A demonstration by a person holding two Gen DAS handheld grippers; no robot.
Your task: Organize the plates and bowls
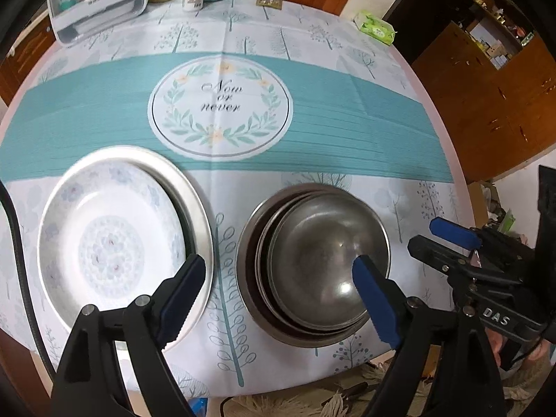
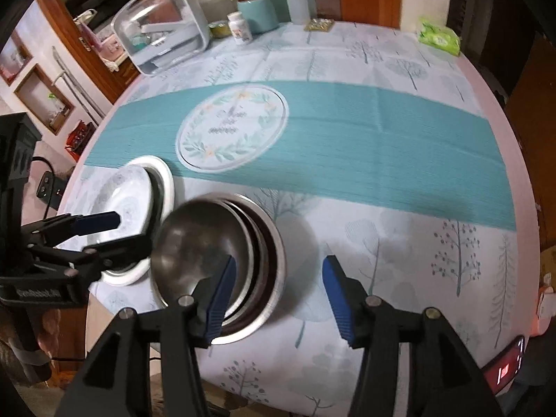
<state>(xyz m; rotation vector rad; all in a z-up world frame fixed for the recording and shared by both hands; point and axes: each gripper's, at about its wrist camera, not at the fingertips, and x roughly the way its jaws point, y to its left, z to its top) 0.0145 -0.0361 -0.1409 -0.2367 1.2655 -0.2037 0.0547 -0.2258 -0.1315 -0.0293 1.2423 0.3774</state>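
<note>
Left wrist view: left hand-held gripper [image 1: 278, 278] wide open, empty, above nested round steel bowls [image 1: 323, 260] beside white floral plate [image 1: 111, 243] on tree-print surface [image 1: 347, 45]; right hand-held gripper [image 2: 278, 292] open, empty

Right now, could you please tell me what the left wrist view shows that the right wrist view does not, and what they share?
Only the left wrist view: the legible "Now or never" motto and mop-like strands below the table edge.

Only the right wrist view: a red-lit device at the table's near right edge and wall shelves at far left.

Both: the patterned plate resting in a metal plate, the nested steel bowls, the green wipes pack, and both open hand-held grippers, left and right.
</note>
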